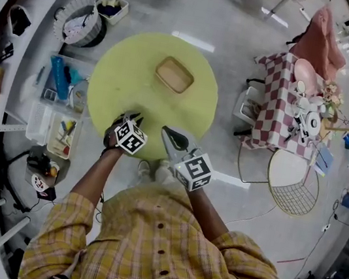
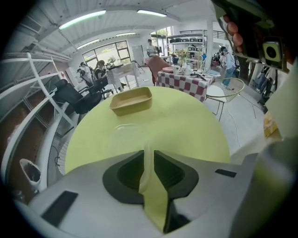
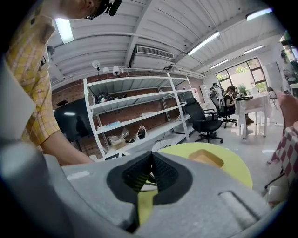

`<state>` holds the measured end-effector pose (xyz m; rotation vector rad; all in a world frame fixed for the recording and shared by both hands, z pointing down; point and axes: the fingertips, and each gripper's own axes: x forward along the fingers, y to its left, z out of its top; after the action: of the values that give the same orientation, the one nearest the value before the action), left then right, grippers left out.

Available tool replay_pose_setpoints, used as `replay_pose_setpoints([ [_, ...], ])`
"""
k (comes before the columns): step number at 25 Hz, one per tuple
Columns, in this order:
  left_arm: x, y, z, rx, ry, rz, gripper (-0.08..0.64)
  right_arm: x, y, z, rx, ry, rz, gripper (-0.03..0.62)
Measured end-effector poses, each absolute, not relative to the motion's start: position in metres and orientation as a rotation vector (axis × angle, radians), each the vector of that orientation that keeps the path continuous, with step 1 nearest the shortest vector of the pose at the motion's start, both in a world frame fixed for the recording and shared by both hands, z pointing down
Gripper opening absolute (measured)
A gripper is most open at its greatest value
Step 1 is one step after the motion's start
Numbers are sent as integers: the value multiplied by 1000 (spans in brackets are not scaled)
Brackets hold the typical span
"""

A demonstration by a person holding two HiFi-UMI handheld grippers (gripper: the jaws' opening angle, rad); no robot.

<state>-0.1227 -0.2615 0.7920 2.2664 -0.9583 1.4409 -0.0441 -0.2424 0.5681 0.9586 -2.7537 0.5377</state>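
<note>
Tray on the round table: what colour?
The tray is plain tan; the left gripper view shows it best.

Both forearms forward, left hand-held gripper (image 2: 148, 152) and right hand-held gripper (image 3: 151, 156) side by side, jaws together.

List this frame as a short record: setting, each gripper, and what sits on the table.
Setting: round yellow-green table in a workshop
Left gripper: jaws closed on the thin rim of a clear plastic container that lies on the table
Right gripper: jaws together, nothing clearly between them, at the table's near edge
Tray: tan, empty, farther across the table
Nearby: checked-cloth table to the right
</note>
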Motion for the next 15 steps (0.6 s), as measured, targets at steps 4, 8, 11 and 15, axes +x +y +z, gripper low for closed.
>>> replay_pose_setpoints([
  [4, -128, -262, 811, 2234, -914, 1490, 49, -45, -241, 569, 957, -2746, 535, -3],
  [8, -136, -265, 827, 2207, -894, 1540, 49, -43, -240, 571, 961, -2731, 534, -3],
  [11, -138, -263, 837, 2188, -859, 1544, 49, -43, -240, 572, 968, -2726, 536, -3],
  [15, -136, -261, 846, 2179, -818, 1557, 49, -39, -239, 574, 971, -2714, 535, -3],
])
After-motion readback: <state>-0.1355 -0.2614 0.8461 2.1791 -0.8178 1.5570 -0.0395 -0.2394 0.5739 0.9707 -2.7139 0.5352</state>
